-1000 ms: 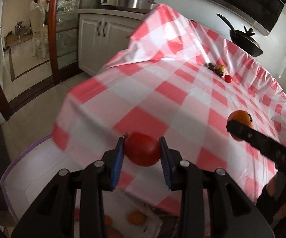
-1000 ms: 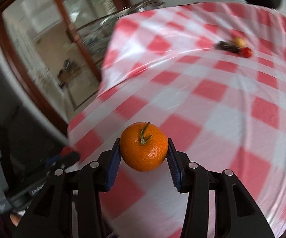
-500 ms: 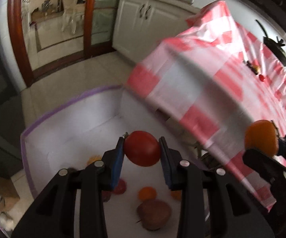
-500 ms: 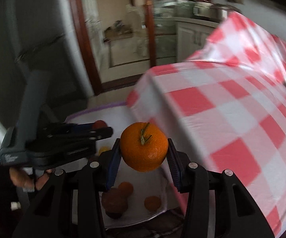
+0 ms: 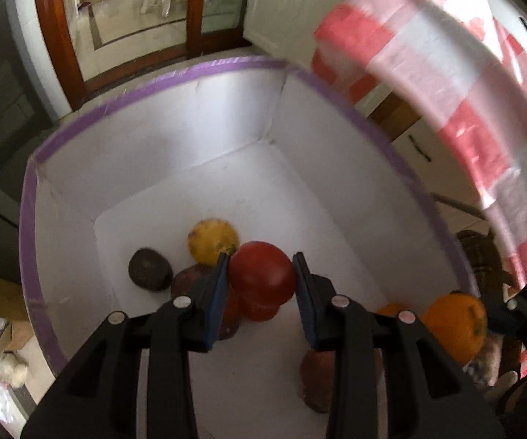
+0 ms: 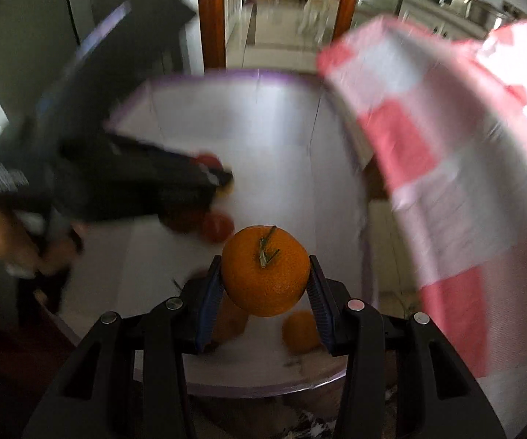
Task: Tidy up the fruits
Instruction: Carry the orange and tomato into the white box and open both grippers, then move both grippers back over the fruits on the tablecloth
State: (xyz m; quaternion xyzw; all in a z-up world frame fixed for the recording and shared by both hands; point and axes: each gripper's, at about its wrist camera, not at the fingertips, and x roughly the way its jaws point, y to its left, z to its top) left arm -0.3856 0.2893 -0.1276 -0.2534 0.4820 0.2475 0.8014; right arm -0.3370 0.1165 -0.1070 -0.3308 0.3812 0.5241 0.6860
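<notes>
Hovering over the white box [image 5: 197, 135], my left gripper [image 5: 261, 281] clamps a red tomato [image 5: 261, 272]; my right gripper [image 6: 265, 285] pinches an orange [image 6: 265, 270]. Best to lower both onto bare floor, clear of the fruit inside, before parting the jaws.

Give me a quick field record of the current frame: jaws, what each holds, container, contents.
left gripper: jaws shut on red tomato, above the box
right gripper: jaws shut on orange, above the box
container: white box with purple rim, beside the checked tablecloth
contents: yellow fruit, dark fruit, several others, partly hidden
</notes>
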